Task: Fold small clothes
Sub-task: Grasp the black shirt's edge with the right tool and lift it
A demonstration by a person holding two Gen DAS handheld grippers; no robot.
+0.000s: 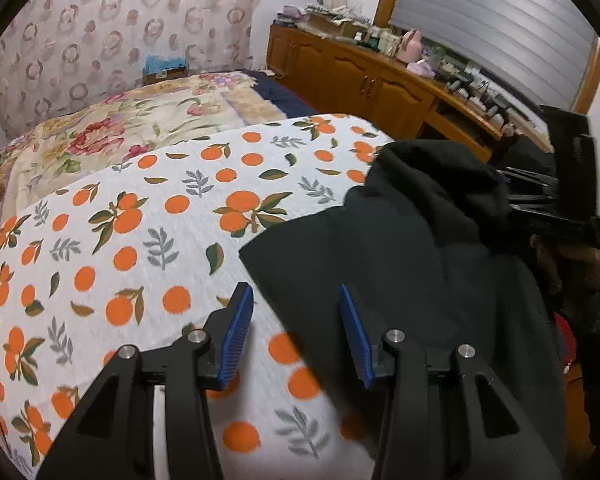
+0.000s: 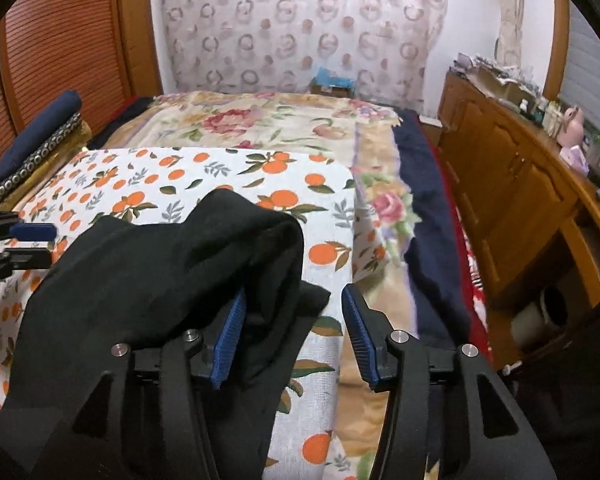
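The black garment (image 2: pixel 160 264) lies bunched between both spread, empty grippers, left gripper (image 1: pixel 296 332) at its left edge, right gripper (image 2: pixel 292 332) at its right edge.

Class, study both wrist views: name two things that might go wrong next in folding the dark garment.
1. Both the left gripper and right gripper stand open, so the bunched black garment may unfold.
2. The garment lies by the edge of the orange-print cloth; it may slide off.
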